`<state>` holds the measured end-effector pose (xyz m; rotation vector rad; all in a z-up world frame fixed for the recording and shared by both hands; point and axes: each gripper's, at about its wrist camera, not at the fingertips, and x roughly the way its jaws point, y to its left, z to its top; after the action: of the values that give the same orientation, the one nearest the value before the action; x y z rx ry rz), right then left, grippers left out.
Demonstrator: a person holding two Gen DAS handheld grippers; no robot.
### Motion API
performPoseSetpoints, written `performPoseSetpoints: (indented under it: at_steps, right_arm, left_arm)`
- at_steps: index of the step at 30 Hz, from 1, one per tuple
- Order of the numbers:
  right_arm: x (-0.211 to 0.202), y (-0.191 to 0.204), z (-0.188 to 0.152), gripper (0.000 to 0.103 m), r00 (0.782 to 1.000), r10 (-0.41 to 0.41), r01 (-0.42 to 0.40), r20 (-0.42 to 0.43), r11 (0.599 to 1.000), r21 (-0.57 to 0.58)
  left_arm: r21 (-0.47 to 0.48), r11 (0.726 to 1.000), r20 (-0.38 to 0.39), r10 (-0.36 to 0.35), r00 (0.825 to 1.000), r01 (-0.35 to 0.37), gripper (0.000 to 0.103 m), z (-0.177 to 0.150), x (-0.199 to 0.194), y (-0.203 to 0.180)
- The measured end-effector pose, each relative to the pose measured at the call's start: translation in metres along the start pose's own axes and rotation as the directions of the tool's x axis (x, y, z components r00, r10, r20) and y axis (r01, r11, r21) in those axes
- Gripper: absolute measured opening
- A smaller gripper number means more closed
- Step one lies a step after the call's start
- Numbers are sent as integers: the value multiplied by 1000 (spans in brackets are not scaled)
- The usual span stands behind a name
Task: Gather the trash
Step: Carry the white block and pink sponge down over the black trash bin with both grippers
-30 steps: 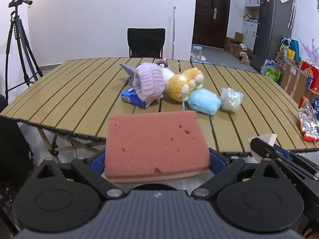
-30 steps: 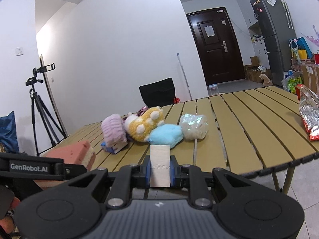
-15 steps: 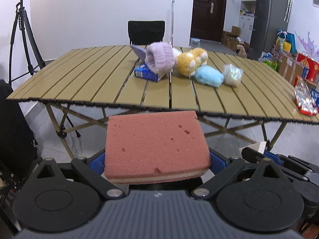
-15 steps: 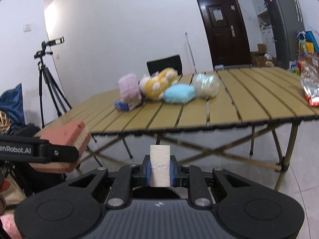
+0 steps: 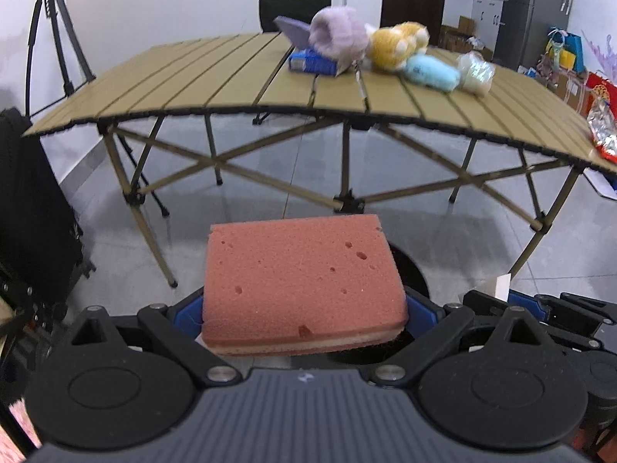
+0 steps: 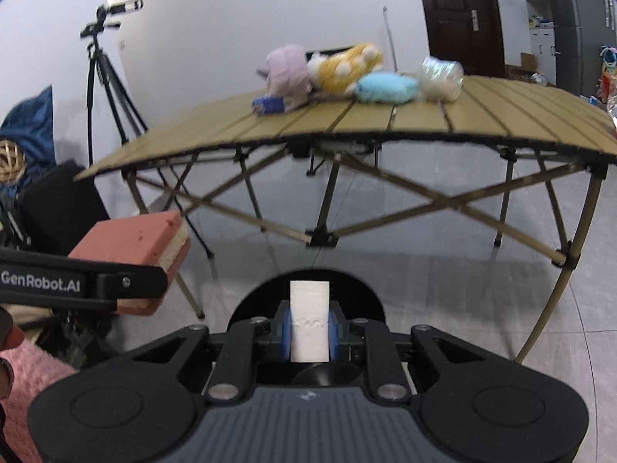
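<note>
My left gripper [image 5: 304, 312] is shut on a pink sponge [image 5: 300, 281] with a pale bottom layer, held flat. In the right wrist view the sponge [image 6: 135, 239] shows at the left. My right gripper [image 6: 309, 332] is shut on a small upright piece of white paper [image 6: 309, 308]; the left wrist view shows that paper [image 5: 501, 285] at the lower right. A round black bin [image 6: 250, 305] lies on the floor just beyond both grippers, its dark opening [image 5: 408, 266] partly hidden by the sponge. On the slatted table [image 5: 193, 77] sit a blue packet [image 5: 312, 61], a crinkled clear wrapper [image 5: 476, 71] and a red snack bag [image 5: 603, 131].
Purple [image 5: 339, 34], yellow [image 5: 397, 44] and blue [image 5: 432, 71] plush toys lie on the table. Its crossed legs [image 5: 347, 200] stand ahead over grey floor tiles. A camera tripod [image 6: 104, 77] and a black bag [image 5: 31, 212] stand at the left.
Both grippers have drawn back from the table and sunk below its top, still holding the sponge and the paper. The table's legs and the black bin have come into view.
</note>
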<state>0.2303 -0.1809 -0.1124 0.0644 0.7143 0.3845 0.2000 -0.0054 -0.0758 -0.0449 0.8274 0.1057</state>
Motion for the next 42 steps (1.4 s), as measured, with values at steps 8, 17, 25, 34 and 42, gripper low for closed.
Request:
performPoseSetpoints:
  at_steps: [8,17,25,34,42]
  right_arm:
    - [19,12,-23,18,992,-10,9,-125,1000,-9]
    - [42,12,-43,18,967,-42,45,-251,999,7]
    - [58,10,-51,18,945,-71,77,-320,997,6]
    - [72,8,-48,18,926,-92,102,-366,995,10]
    - [82,3,-30,18,920,-104,126,-378,991,34]
  left_arm:
    - [-13,1000,-88,19,996,-21,99,-28,22,16]
    - [1,999,-169,36,985,-36,99,-54,50,25]
    - [-16,999,-230,44,972,-49,99,-58,71,31]
    - [-35,998,-255,50,966,-61,99,-56,81,34]
    - [-58,995,-276,63,959,-82,99,-52,92,41]
